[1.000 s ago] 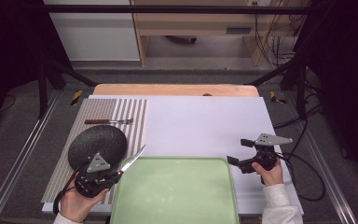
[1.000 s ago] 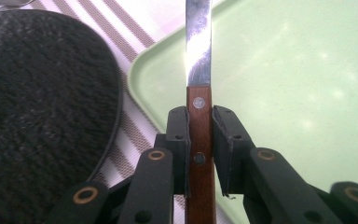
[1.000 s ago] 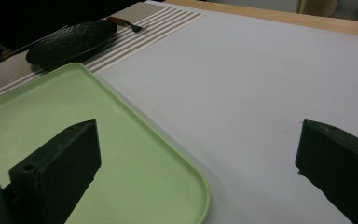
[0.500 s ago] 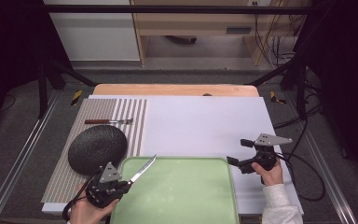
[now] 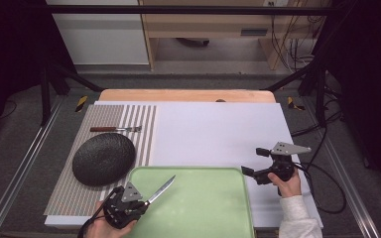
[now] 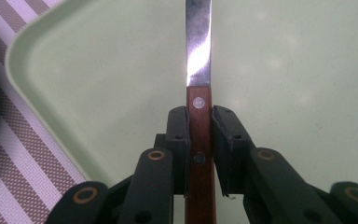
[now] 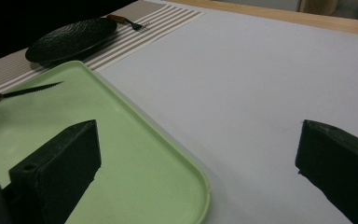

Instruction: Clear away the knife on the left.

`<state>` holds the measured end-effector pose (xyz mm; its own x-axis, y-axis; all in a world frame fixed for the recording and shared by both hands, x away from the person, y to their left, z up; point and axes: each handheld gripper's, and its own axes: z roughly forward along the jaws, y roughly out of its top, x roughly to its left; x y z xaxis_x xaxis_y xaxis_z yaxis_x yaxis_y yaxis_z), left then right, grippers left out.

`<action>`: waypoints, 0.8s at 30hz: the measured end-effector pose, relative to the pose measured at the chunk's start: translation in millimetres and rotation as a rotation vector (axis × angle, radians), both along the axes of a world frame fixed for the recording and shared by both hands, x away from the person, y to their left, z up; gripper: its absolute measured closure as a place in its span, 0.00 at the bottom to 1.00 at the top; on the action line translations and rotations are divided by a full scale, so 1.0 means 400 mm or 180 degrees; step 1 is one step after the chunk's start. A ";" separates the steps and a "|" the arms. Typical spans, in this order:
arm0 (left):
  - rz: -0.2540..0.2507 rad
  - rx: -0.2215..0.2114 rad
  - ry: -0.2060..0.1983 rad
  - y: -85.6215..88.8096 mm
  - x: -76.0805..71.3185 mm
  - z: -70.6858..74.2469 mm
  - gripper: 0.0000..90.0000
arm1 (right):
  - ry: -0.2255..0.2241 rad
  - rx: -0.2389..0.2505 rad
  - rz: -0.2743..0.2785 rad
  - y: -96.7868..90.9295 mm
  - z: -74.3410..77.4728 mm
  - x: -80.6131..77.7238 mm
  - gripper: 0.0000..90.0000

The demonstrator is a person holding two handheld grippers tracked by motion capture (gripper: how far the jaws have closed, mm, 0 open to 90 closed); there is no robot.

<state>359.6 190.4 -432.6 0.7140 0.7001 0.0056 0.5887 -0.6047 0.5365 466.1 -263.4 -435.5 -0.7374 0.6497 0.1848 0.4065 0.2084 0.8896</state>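
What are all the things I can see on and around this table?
Knife: one, steel blade with brown wooden handle, clamped in the left claw, blade out over the tray's left part.
Tray: one, pale green, near edge of the table at the middle.
Plate: one, black, on the striped mat, left of the tray.
Fork: one, brown handle, on the mat behind the plate.
Striped mat: one, beige and white, left side of the table.
White sheet: one, covering the table's middle and right.
Wooden board: one, light wood, along the far edge.
Left claw: black, shut on the knife handle.
Right claw: black, open, over the white sheet right of the tray.
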 end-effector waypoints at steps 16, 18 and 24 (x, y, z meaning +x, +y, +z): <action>0.0082 0.0143 0.0124 -0.009 0.004 -0.037 0.86 | 0.0003 -0.0011 -0.0009 0.000 0.000 0.000 0.01; 0.0090 0.0160 0.0119 -0.009 0.004 -0.039 0.85 | -0.0003 -0.0017 -0.0005 -0.001 0.000 0.000 0.01; 0.0074 0.0227 0.0125 -0.011 0.004 -0.044 0.85 | -0.0001 -0.0012 -0.0008 -0.001 0.000 0.000 0.01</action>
<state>361.4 186.1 -450.2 0.6982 0.7154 0.0283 0.6228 -0.6264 0.4688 466.0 -263.9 -435.3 -0.7357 0.6523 0.1820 0.4066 0.2106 0.8890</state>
